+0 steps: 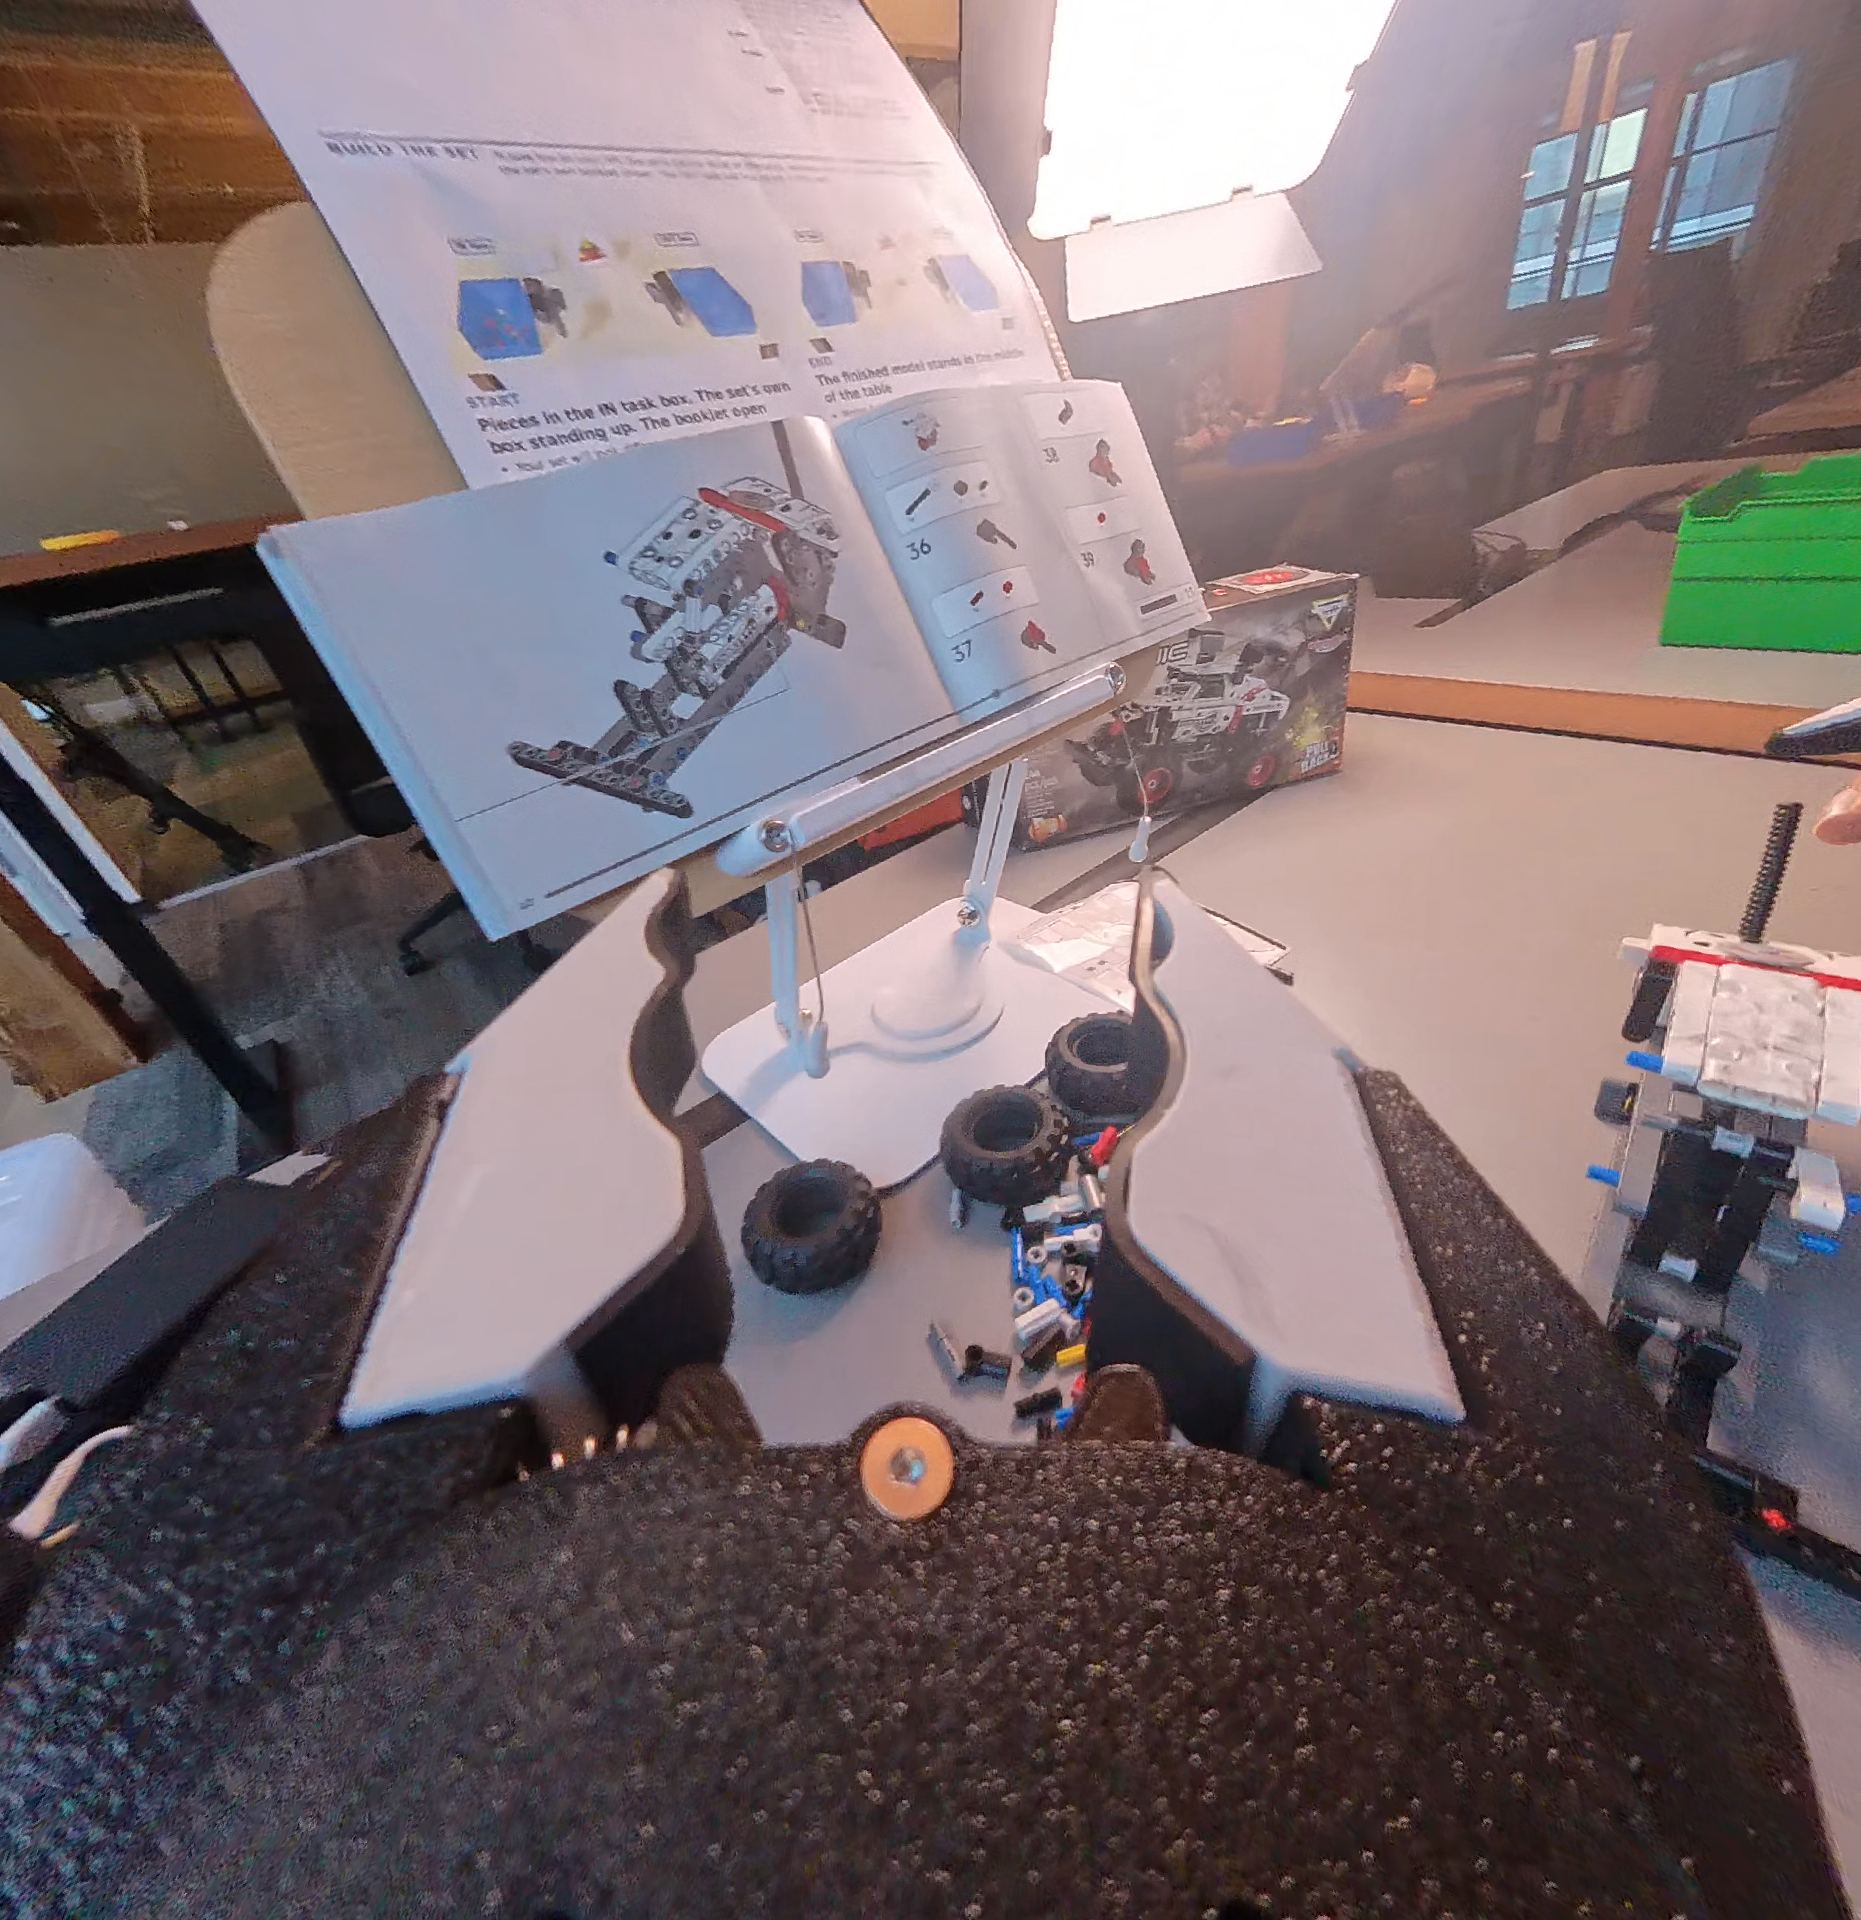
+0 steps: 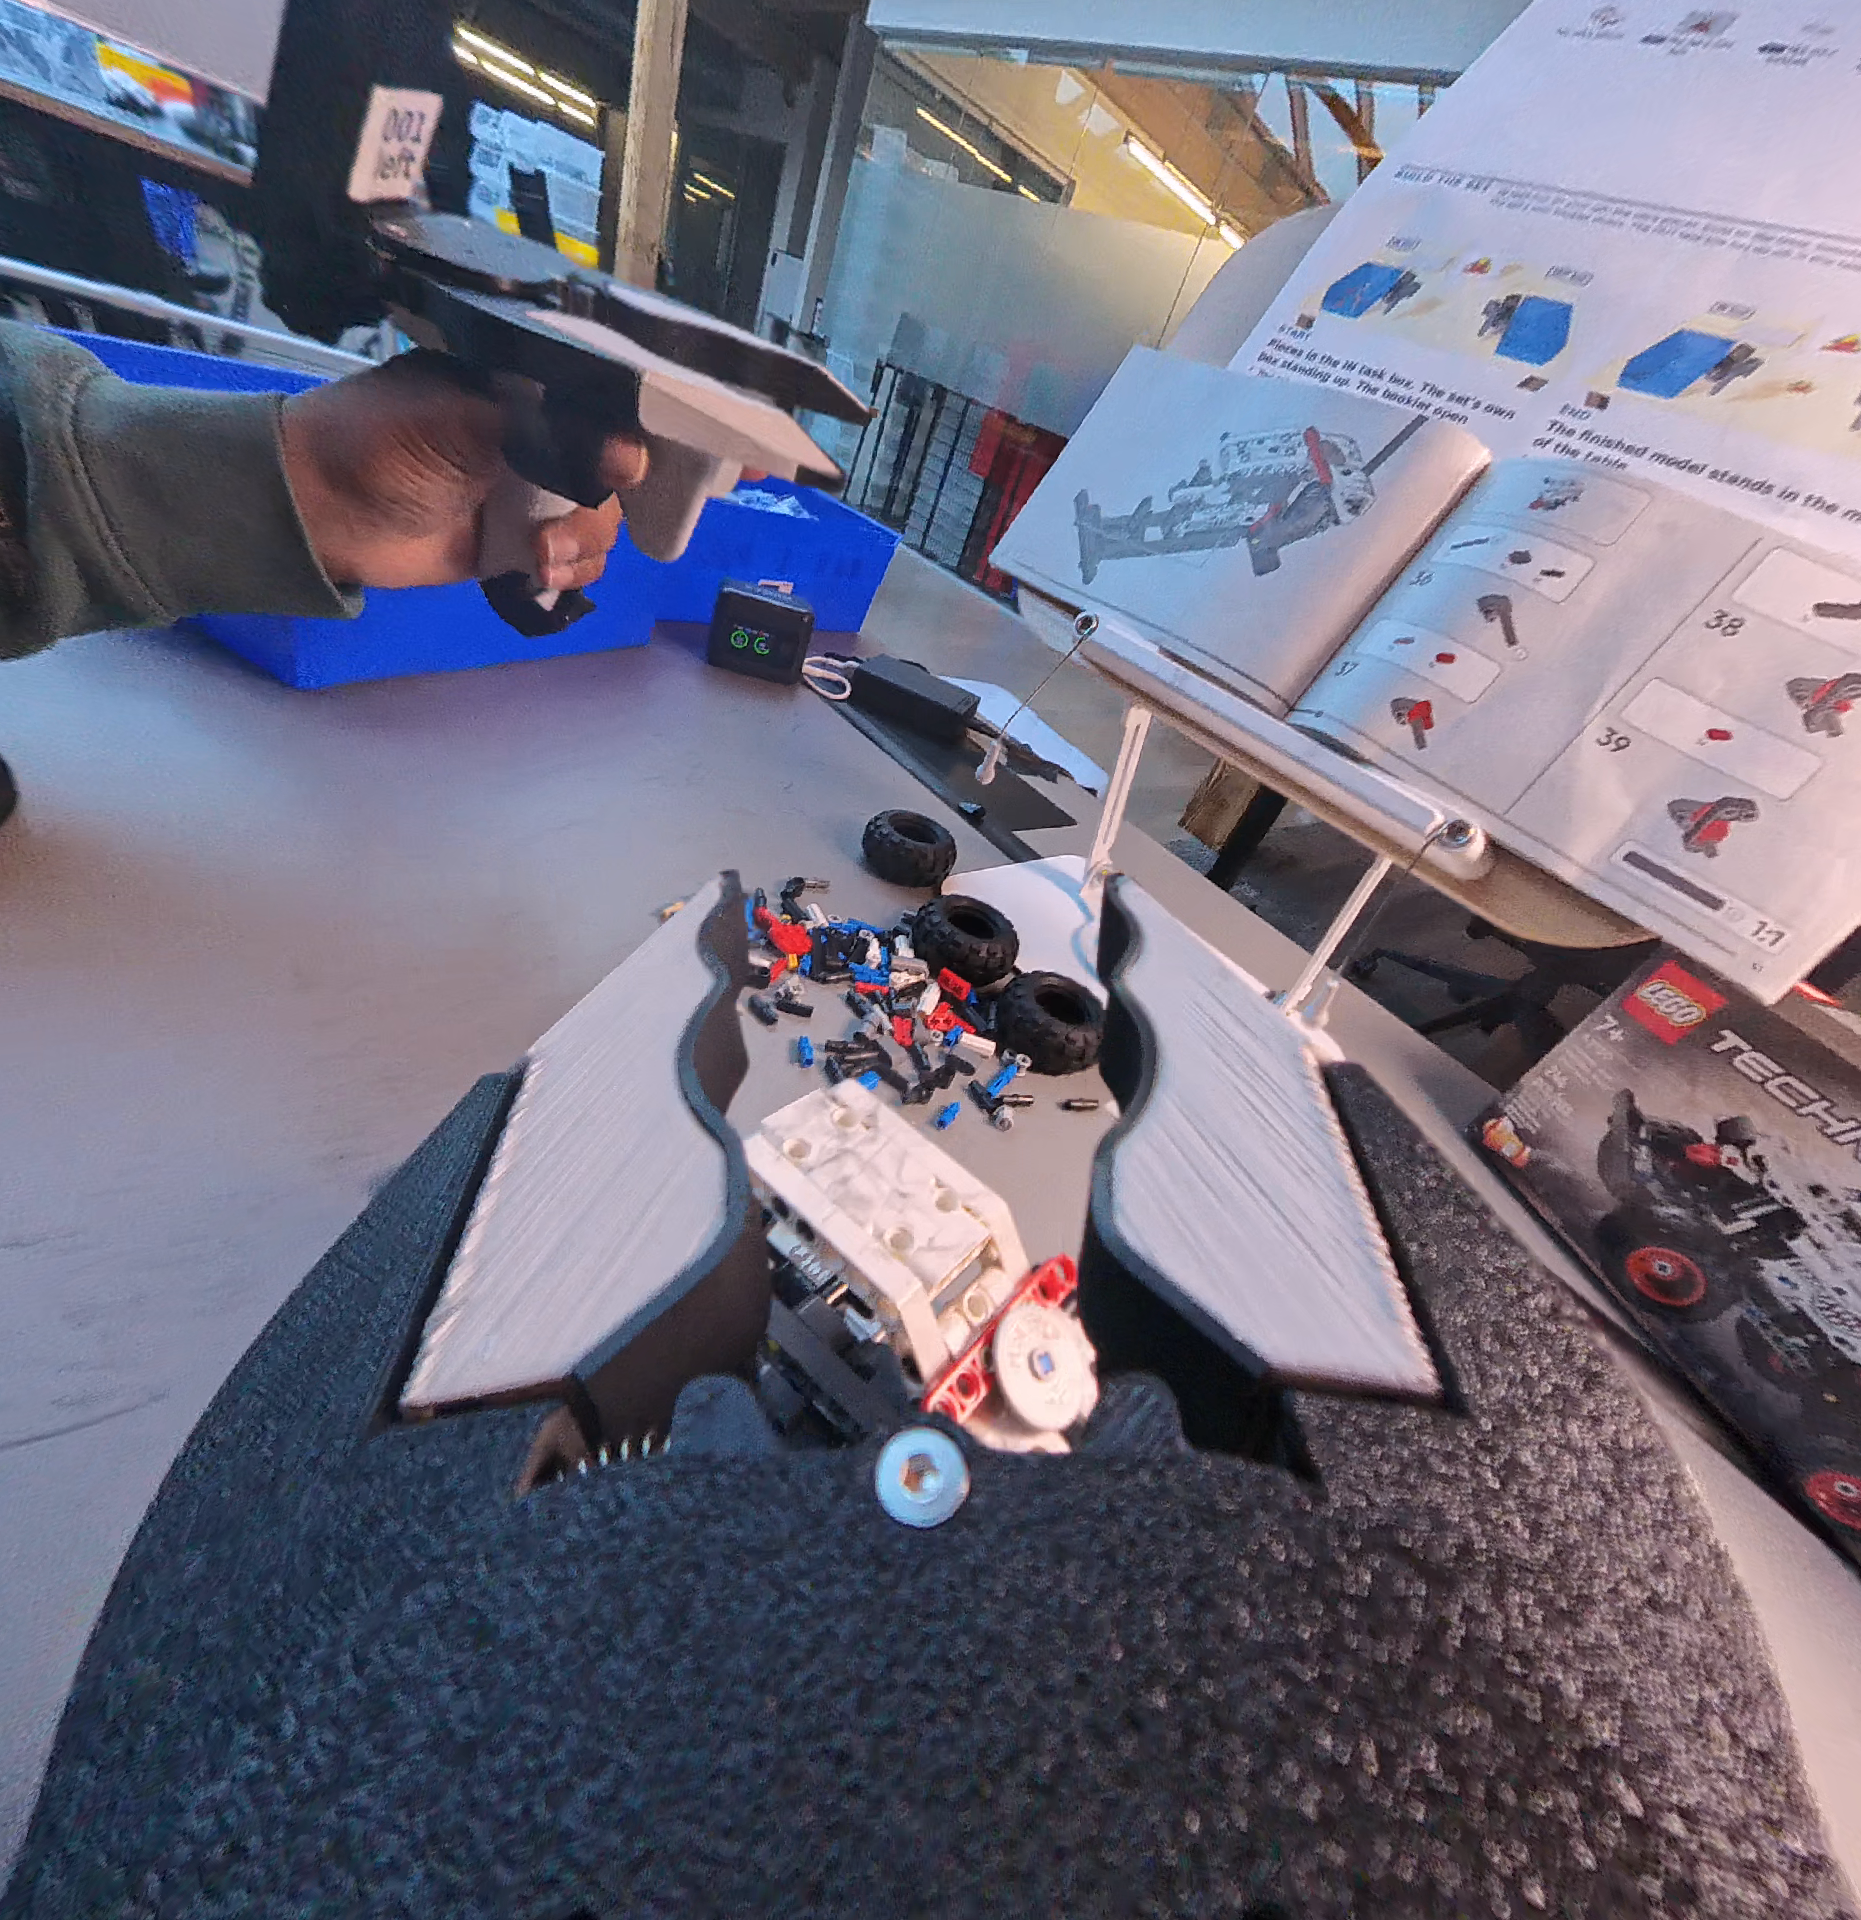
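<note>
My left gripper [image 1: 910, 894] is open and empty, in the air over three black tyres [image 1: 1004, 1143] and a pile of small brick parts [image 1: 1056, 1278] on the grey table [image 1: 1425, 935]. It also shows in the right wrist view [image 2: 843, 442], held by a hand above the table. My right gripper [image 2: 921, 888] is open, with a part-built white, black and red brick model [image 2: 884, 1195] low between its jaws. The model [image 1: 1736, 1091] stands on the table at the right, a black axle sticking up from it. The tyres [image 2: 964, 935] and parts [image 2: 874, 987] lie just beyond it.
An open instruction booklet [image 1: 697, 644] rests on a white stand [image 1: 874, 1049] behind the parts, with a printed sheet [image 1: 645, 260] above it. The set's box [image 2: 1736, 1195] lies to the right. Blue bins [image 2: 438, 634], a small screen device [image 2: 760, 623] and a green bin [image 1: 1778, 561] stand farther off.
</note>
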Demonstrator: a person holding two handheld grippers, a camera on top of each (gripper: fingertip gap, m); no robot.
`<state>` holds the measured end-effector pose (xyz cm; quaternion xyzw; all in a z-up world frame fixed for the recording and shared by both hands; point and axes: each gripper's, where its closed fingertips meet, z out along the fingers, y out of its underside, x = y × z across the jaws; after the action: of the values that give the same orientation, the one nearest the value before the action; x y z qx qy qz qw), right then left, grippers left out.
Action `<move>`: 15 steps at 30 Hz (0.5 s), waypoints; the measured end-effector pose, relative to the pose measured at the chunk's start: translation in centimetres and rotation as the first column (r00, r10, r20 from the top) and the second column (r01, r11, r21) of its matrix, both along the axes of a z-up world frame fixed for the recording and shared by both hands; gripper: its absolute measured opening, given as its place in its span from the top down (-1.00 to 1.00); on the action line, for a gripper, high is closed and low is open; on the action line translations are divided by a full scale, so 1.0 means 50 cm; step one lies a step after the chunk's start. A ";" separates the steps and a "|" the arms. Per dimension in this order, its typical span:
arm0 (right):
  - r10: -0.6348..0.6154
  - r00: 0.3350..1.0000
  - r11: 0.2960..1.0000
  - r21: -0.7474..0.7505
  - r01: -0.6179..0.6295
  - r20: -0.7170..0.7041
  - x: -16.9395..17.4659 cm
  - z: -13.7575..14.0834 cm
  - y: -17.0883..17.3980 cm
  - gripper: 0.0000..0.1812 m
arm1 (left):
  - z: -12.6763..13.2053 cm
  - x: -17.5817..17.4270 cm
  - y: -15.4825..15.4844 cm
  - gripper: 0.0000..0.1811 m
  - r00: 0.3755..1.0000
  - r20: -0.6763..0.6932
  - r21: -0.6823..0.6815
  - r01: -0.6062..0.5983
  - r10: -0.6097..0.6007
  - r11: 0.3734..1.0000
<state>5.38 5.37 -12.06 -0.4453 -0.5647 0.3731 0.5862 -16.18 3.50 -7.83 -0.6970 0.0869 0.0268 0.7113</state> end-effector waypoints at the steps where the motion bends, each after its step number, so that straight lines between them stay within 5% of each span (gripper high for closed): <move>1: -0.006 1.000 1.000 0.002 0.006 -0.008 -0.005 0.012 0.008 0.27 | 0.000 0.003 0.019 -0.02 1.000 0.022 -0.008 0.015 -0.015 1.000; 4: -0.040 0.999 0.999 0.005 0.040 -0.034 -0.028 0.058 0.045 0.29 | 0.018 0.002 0.062 -0.08 0.996 0.084 0.036 0.031 -0.034 0.999; 8: -0.100 0.990 0.995 0.017 0.102 -0.102 -0.075 0.145 0.116 0.32 | 0.058 -0.017 0.100 0.08 0.994 0.106 0.115 -0.002 -0.010 0.993; 11: -0.181 0.975 0.981 0.038 0.188 -0.131 -0.121 0.198 0.193 0.31 | 0.078 -0.037 0.125 -0.02 0.995 0.089 0.123 -0.049 0.038 0.991; 15: -0.319 0.939 0.946 0.015 0.323 -0.125 -0.151 0.197 0.293 0.27 | 0.076 -0.043 0.122 -0.01 0.992 0.122 0.132 -0.056 0.040 0.990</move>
<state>-2.18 20.04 -2.20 -0.4978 -0.4543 0.2888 0.6800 -18.33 9.58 -4.03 -0.6497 0.0254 0.0080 0.7598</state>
